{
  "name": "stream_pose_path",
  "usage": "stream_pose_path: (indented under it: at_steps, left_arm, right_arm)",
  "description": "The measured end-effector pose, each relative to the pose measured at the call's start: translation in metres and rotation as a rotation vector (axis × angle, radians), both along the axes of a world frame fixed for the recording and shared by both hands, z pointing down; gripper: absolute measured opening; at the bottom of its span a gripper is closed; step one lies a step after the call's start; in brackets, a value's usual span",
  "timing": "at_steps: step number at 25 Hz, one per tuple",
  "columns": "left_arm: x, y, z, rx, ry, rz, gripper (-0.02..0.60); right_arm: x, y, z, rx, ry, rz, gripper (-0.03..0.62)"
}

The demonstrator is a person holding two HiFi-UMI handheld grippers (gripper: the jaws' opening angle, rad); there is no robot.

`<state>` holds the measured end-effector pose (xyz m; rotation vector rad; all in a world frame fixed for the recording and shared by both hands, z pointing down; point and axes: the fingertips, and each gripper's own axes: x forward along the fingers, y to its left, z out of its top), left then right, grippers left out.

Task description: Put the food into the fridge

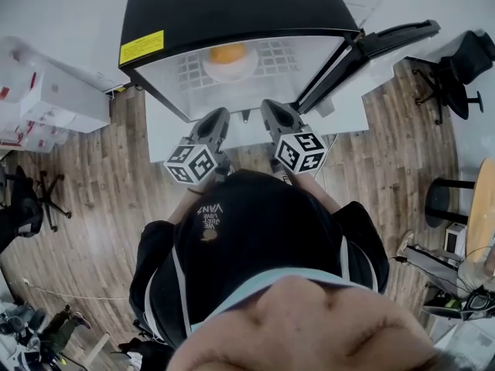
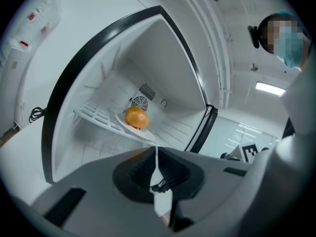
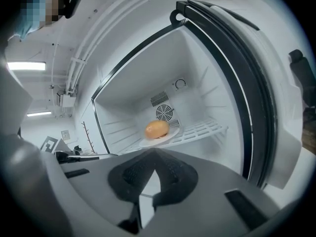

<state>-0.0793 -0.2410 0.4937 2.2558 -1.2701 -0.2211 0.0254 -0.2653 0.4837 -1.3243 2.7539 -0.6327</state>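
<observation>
Inside, orange food of unclear kind, plate partly hidden

We wear a black top with white print. Our grey left gripper and right gripper carry black-and-white marker cubes behind ribbed black jaws.

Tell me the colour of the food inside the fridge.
The food is orange, on a white plate; the right gripper view shows it best.

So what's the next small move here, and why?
Probably swing the shut, empty right gripper to the open door and push it closed: the orange food sits on its plate inside the fridge, and the left gripper is shut and empty too.
</observation>
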Motion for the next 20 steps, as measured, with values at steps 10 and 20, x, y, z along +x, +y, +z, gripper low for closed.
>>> stream_pose_path:
  at_steps: [10,20]
  left_arm:
    - [0.012,0.019,0.002,0.006,0.004,-0.033,0.028]
    - [0.021,0.034,0.008,-0.005,0.012,-0.057,0.027]
  right_arm:
    - [0.015,0.022,0.004,0.009,0.013,-0.025,0.012]
    - [0.024,0.036,0.007,0.005,0.031,-0.051,0.012]
